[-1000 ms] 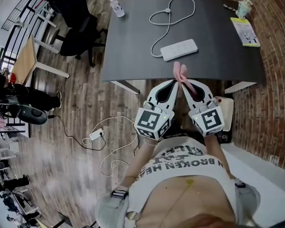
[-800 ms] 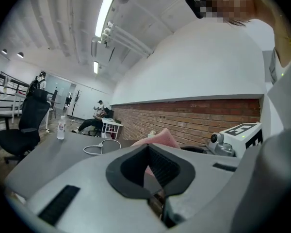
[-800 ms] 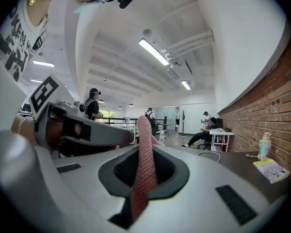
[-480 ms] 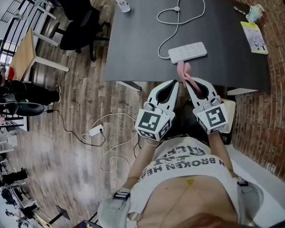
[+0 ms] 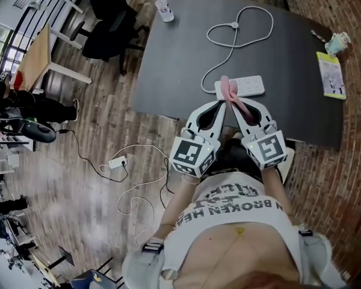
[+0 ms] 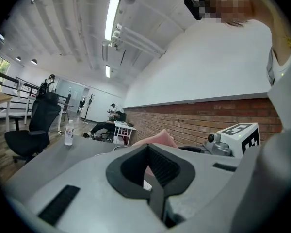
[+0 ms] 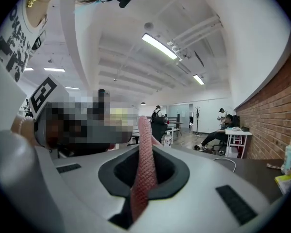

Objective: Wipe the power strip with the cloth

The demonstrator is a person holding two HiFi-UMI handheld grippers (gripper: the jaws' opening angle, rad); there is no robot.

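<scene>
Pose: right claw [image 5: 236, 105] near level, pinching cloth [image 5: 230, 90] | left claw [image 5: 221, 105] alongside, closed

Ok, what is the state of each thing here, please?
Right tool: shut on the cloth
Left tool: shut
Cloth: pinched, end by the power strip, contact unclear
Power strip: flat on the table, cord looped
Bottle: upright

A clear water bottle [image 5: 163, 8] is being seen standing at the far edge of the dark table [image 5: 174, 65], upper middle of the frame. A yellow-green leaflet [image 5: 331, 75] and a small pale cup [image 5: 338, 41] are being borne at the table's right end. A black office chair [image 5: 111, 17] is being shown at upper left. A white adapter [image 5: 116, 162] with its cord is being left lying on the wooden floor [image 5: 78, 209], centre left.
</scene>
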